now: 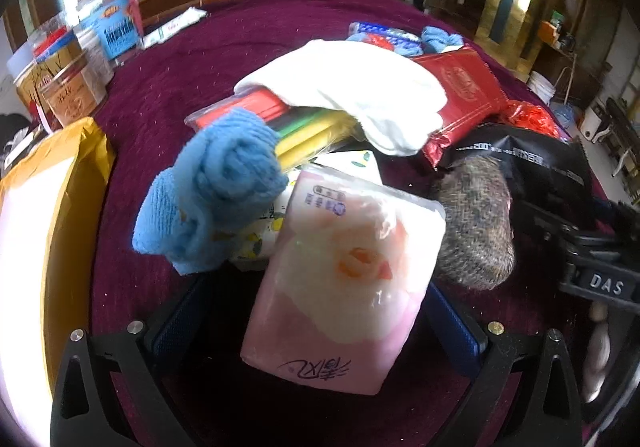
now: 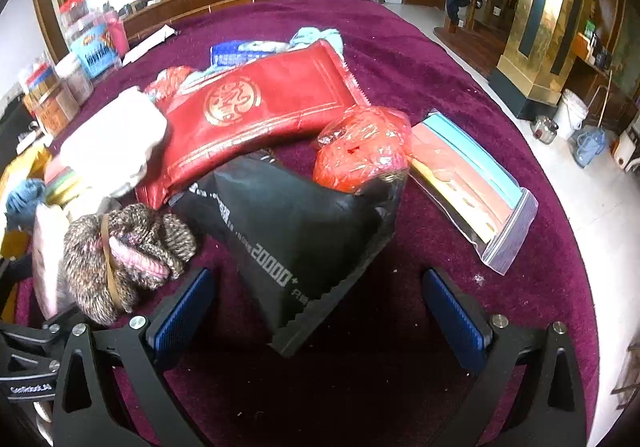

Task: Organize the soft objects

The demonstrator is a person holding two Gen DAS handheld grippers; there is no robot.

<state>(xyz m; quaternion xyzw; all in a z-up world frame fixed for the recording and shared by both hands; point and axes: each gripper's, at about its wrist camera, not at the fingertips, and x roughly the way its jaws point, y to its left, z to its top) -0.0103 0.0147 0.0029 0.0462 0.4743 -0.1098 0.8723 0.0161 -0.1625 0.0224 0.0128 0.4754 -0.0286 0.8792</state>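
1. The landmark is the pink tissue pack [image 1: 344, 279], lying tilted on the purple tablecloth [image 1: 168, 95] between the blue pads of the left gripper [image 1: 320, 323], whose jaws stand wide apart on either side of it; whether either pad touches it is hard to tell.
2. Left of the pack and partly overlapping it sits a blue knitted bundle [image 1: 216, 199].
3. Beyond the pack, a white cloth [image 1: 360, 95] drapes over a clear pouch of coloured sheets [image 1: 288, 123].
4. Right of the pack lies a brown-speckled knit roll [image 2: 124, 251], bound with a rubber band.
5. Further right, a black foil bag [image 2: 296, 239] leans under a red gold-printed pouch [image 2: 256, 115].
6. The right gripper [image 2: 320, 319] is spread open, with the black bag's lower end between its pads.
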